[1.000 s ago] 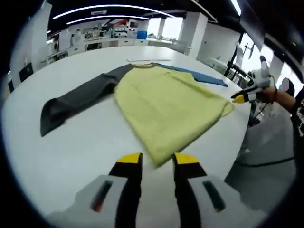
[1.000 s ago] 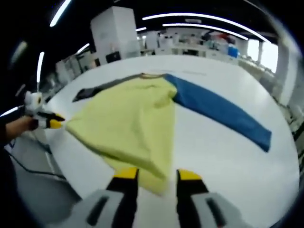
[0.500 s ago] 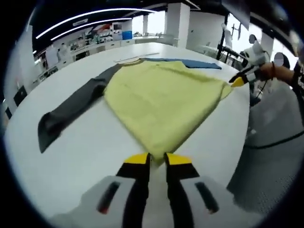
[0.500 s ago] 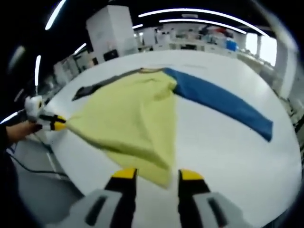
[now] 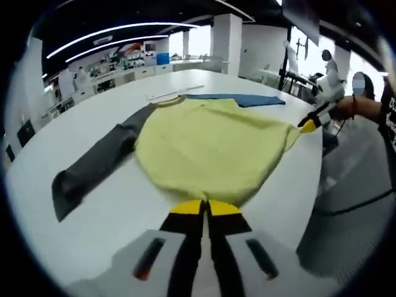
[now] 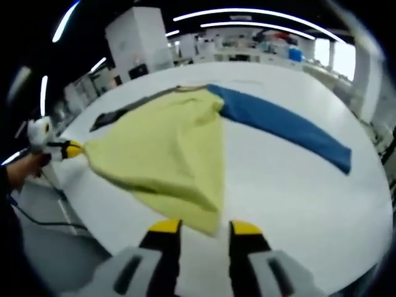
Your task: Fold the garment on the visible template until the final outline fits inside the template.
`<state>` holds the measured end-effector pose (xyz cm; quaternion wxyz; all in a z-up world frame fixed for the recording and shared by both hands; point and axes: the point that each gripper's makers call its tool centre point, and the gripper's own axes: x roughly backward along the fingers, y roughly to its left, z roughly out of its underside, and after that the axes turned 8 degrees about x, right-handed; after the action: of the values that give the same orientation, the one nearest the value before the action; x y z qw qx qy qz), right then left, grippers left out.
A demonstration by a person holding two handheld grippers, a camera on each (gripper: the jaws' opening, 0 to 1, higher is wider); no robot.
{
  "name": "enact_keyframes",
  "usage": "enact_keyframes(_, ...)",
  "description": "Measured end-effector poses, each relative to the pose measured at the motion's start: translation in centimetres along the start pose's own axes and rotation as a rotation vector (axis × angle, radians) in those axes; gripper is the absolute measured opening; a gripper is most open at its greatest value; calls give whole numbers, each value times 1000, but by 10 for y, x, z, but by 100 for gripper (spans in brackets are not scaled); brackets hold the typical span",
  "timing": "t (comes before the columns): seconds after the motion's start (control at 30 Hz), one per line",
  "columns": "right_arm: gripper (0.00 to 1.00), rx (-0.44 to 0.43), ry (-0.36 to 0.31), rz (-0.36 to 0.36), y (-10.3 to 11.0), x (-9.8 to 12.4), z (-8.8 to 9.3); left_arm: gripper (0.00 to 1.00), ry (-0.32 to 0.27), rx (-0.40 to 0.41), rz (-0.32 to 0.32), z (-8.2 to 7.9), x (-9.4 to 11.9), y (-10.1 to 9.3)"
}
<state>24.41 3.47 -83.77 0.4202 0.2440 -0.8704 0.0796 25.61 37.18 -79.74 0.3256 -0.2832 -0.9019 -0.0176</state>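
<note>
- The garment (image 5: 210,145) is spread on the white bench (image 5: 105,204), its yellow body reaching the near bench edge, collar toward the far side
- The left gripper (image 5: 205,208) is seen with fingers together, clamped on the hem corner
- The right gripper (image 6: 205,228) is held with fingers apart, the other hem corner just ahead between them, not yet gripped
- The long axis is judged to run from hem to collar, so a fold away from the near edge is expected

White pillar (image 5: 226,36), bright windows (image 5: 199,41), curved ceiling light strips (image 6: 260,12).
</note>
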Motion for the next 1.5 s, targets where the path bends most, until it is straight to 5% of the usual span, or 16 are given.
enact_keyframes(0.2, 26, -8, -11, 9, -3, 2, -1, 0, -42, 32, 5, -29, -12, -7)
enact_keyframes(0.5, 26, -20, -20, 14, -4, 3, 0, 0, -51, -15, 29, -48, -46, -14)
enact_keyframes(1.2, 26, -22, -25, 3, 2, 3, -3, 0, 6, -86, -9, -29, -100, -13)
enact_keyframes(1.5, 36, -7, -55, -31, 9, 4, -11, 10, -2, -121, 10, -36, -97, -13)
